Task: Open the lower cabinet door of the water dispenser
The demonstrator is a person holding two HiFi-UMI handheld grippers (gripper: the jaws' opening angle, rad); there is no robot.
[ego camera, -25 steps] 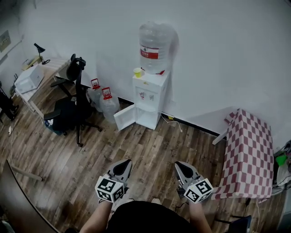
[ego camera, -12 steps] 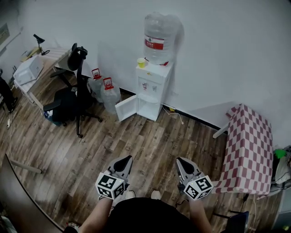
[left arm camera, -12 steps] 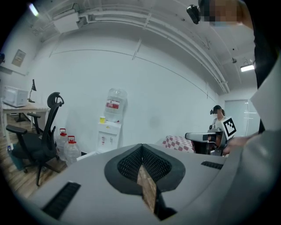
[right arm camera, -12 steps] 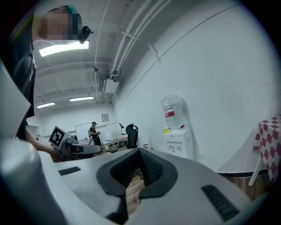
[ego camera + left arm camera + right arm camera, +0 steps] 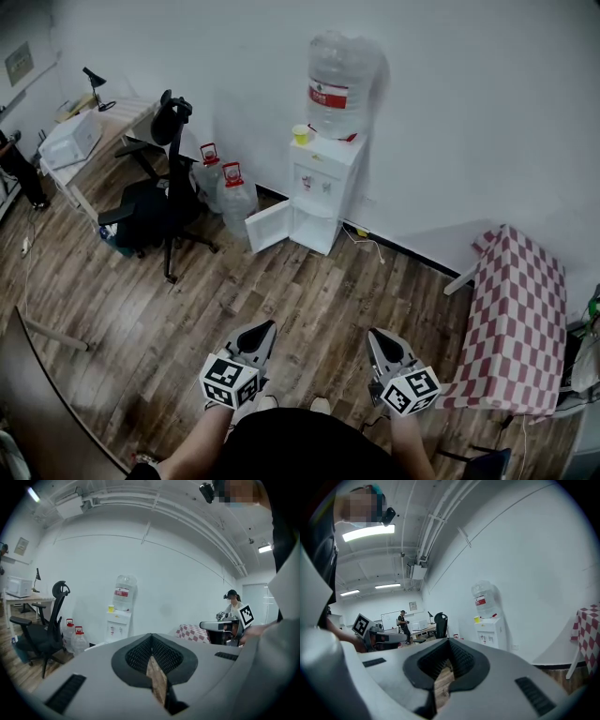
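Observation:
A white water dispenser (image 5: 323,192) stands against the far wall with a big clear bottle (image 5: 339,86) on top and a yellow cup (image 5: 301,135) beside it. Its lower cabinet door (image 5: 270,228) hangs swung out to the left. The dispenser (image 5: 116,625) is small and distant in the left gripper view, and the dispenser (image 5: 490,632) shows the same way in the right gripper view. My left gripper (image 5: 266,329) and right gripper (image 5: 376,336) are held low near my body, far from the dispenser, both shut with nothing between their jaws.
Two spare water jugs (image 5: 225,187) stand left of the dispenser, next to a black office chair (image 5: 155,202) and a desk (image 5: 94,131). A checked-cloth table (image 5: 516,319) is at the right. A cable (image 5: 370,244) runs along the wooden floor (image 5: 281,300).
The view has shifted a little, so the dispenser sits slightly further right and lower in frame. Both grippers keep their places near my body.

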